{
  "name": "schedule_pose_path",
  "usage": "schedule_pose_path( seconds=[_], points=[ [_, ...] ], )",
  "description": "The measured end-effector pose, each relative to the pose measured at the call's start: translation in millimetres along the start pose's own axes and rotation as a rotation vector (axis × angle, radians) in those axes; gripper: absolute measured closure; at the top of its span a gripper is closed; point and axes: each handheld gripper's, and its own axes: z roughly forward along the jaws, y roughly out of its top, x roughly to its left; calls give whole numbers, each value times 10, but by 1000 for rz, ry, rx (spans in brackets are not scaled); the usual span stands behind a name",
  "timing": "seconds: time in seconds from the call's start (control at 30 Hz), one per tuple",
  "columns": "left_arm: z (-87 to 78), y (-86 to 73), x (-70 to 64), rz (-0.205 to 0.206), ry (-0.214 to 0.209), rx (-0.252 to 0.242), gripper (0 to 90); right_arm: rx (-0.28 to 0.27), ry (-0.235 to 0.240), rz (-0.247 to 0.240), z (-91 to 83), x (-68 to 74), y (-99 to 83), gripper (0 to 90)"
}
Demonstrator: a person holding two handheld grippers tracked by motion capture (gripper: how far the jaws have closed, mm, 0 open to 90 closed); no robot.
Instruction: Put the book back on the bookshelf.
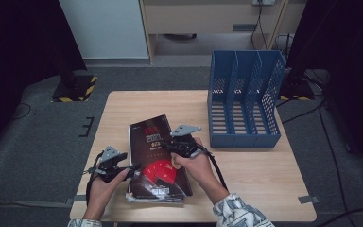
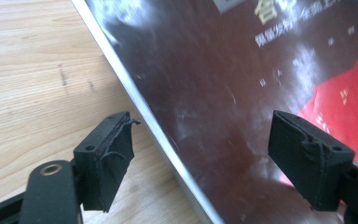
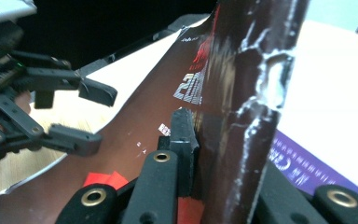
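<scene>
On the near middle of the wooden table (image 1: pixel 246 161), a dark glossy book (image 1: pixel 157 163) is lying flat on a small stack, and I am working on its cover with both tools. My right gripper (image 1: pixel 178 150) is pinching the right side of that cover: in the right gripper view the cover is curling up on edge between my jaws, closed tight on it, and one right finger (image 3: pixel 182 140) is pressing against the sheet (the other is sitting behind the curled cover, so I cannot make it out). The lifted cover is also hiding part of the white and purple page (image 3: pixel 303 158) beneath it. My left gripper (image 1: pixel 131 171) is hovering at the book's left edge with its jaws spread wide, one left finger (image 2: pixel 106 158) over bare wood and the other over the cover, gripping nothing. The book's near end is lying close to the table's near edge, and its printed text is too blurred to read. Its long axis is running near to far, leaning slightly left at the far end. A blue file rack (image 1: pixel 244 101) is standing at the far right, well apart.
</scene>
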Motion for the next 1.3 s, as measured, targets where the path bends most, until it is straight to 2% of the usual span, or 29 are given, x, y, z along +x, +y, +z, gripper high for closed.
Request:
schedule_pose_path(
  seconds=[0.17, 0.27, 0.4, 0.53, 0.6, 0.67, 0.73, 0.87, 0.9, 0.93, 0.97, 1.1, 1.3],
  points=[
    [42, 0, -12, 16, -25, 11, 205, -51, 3, -32, -93, 29, 99, 849],
    [59, 5, -24, 7, -55, 4, 204, -107, 13, -57, -156, 68, 167, 856],
    [70, 9, -30, 14, -62, 3, 204, -141, 22, -69, -201, 97, 219, 860],
    [82, 23, -16, 3, -73, -11, 229, -175, 38, -83, -239, 117, 273, 863],
    [77, 31, -3, -5, -89, -27, 297, -191, 43, -88, -254, 124, 293, 865],
    [75, 35, 4, -10, -89, -30, 309, -195, 48, -88, -261, 126, 298, 865],
    [73, 42, 29, -23, -106, -44, 376, -209, 54, -92, -274, 132, 308, 866],
    [81, 61, 71, -27, -110, -55, 481, -234, 66, -98, -307, 139, 346, 867],
    [79, 74, 83, -29, -108, -50, 519, -236, 69, -106, -310, 141, 353, 867],
    [80, 84, 99, -31, -107, -49, 613, -233, 67, -111, -317, 145, 360, 867],
    [79, 93, 112, -34, -100, -44, 613, -233, 67, -111, -317, 145, 360, 867],
    [91, 100, 139, -63, -95, -28, 774, -230, 72, -116, -328, 122, 346, 867],
    [59, 130, 129, -44, -86, -20, 823, -216, 71, -128, -322, 111, 340, 862]
  ],
)
